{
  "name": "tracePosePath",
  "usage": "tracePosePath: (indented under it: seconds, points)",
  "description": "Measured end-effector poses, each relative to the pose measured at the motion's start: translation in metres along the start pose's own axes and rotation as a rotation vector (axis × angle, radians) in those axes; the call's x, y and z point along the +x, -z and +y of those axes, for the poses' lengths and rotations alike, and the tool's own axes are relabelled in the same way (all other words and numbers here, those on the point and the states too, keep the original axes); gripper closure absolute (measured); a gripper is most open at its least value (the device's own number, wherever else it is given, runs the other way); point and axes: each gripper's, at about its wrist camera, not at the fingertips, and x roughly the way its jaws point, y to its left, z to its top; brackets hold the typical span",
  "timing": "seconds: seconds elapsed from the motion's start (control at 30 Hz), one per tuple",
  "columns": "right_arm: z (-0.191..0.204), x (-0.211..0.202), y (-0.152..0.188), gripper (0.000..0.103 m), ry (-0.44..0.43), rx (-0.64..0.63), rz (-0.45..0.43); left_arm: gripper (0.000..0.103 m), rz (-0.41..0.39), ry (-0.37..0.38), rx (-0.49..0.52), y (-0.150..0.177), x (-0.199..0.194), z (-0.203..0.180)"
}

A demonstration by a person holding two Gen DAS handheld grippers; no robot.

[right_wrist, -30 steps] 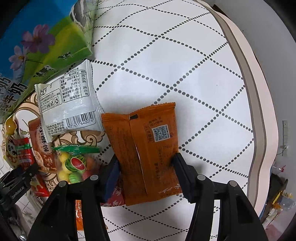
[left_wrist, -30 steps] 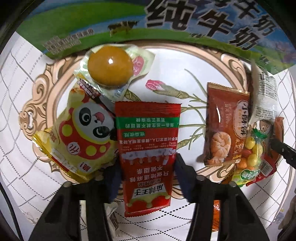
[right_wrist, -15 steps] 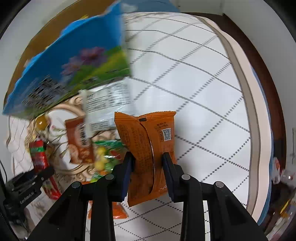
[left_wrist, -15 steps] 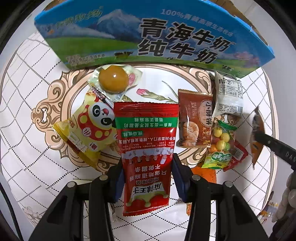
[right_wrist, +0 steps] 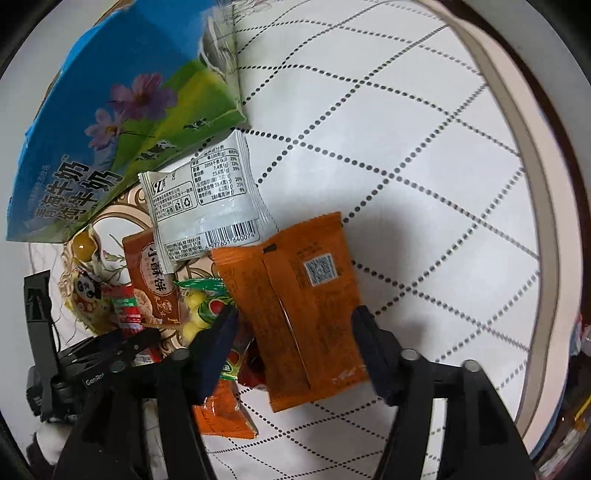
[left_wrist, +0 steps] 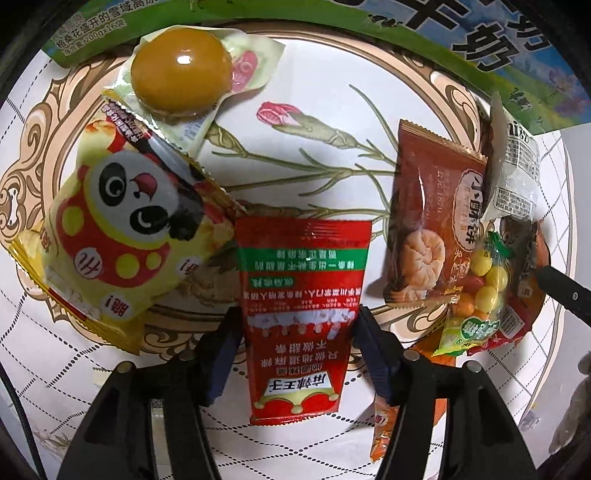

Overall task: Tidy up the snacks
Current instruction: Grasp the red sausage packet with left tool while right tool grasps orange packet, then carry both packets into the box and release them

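Observation:
My left gripper (left_wrist: 295,325) is open, its jaws on either side of a red snack packet (left_wrist: 301,295) that lies at the near rim of an ornate plate (left_wrist: 332,74). On the plate lie a yellow panda packet (left_wrist: 122,232), a jelly cup (left_wrist: 181,81), a brown pastry packet (left_wrist: 432,225), a white packet (left_wrist: 515,177) and a candy bag (left_wrist: 480,295). My right gripper (right_wrist: 295,325) is open around an orange packet (right_wrist: 306,317) that lies on the tablecloth beside the plate.
A blue and green milk carton box (right_wrist: 110,129) stands behind the plate, also in the left wrist view (left_wrist: 424,29). Another orange packet (right_wrist: 221,413) lies under my right gripper. The table edge (right_wrist: 546,221) runs at the right.
Both grippers came back down toward the table. The right jaws, closed on the orange packet half a second ago, have opened, and the packet lies flat. The left jaws have widened around the red packet.

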Motion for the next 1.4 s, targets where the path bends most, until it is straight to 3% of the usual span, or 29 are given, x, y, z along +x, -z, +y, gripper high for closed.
tracePosePath:
  seconds: [0.1, 0.17, 0.3, 0.4, 0.57, 0.87, 0.93, 1.13, 1.27, 1.4]
  points:
    - [-0.016, 0.001, -0.008, 0.028, 0.024, -0.025, 0.025, 0.044, -0.007, -0.01, 0.004, -0.002, 0.002, -0.002]
    - [-0.016, 0.0, -0.006, 0.031, 0.041, -0.046, 0.005, 0.044, -0.017, -0.018, 0.005, 0.021, -0.002, -0.014]
    - [-0.004, -0.009, -0.001, 0.054, 0.098, -0.068, -0.056, 0.054, -0.051, -0.043, 0.02, 0.043, -0.007, -0.026]
    - [0.001, -0.022, 0.004, 0.062, 0.128, -0.074, -0.095, 0.059, -0.064, -0.045, 0.023, 0.051, -0.012, -0.032]
    - [-0.004, -0.044, 0.006, 0.068, 0.098, -0.043, -0.136, 0.06, -0.092, -0.038, 0.025, 0.066, -0.03, -0.039]
    - [0.011, -0.108, 0.015, 0.07, 0.01, -0.07, -0.22, 0.061, -0.223, 0.04, 0.034, 0.092, -0.113, -0.052]
    - [0.041, -0.107, 0.018, 0.07, -0.011, -0.084, -0.252, 0.061, -0.245, 0.068, 0.027, 0.091, -0.131, -0.052]
    - [0.098, -0.159, 0.006, 0.07, -0.094, -0.149, -0.363, 0.061, -0.342, 0.144, 0.042, 0.072, -0.198, -0.052]
    - [0.129, -0.188, -0.025, 0.07, -0.099, -0.192, -0.419, 0.061, -0.4, 0.134, 0.054, 0.032, -0.231, -0.056]
    - [0.155, -0.19, -0.071, 0.07, -0.09, -0.203, -0.428, 0.061, -0.437, 0.092, 0.038, -0.018, -0.249, -0.047]
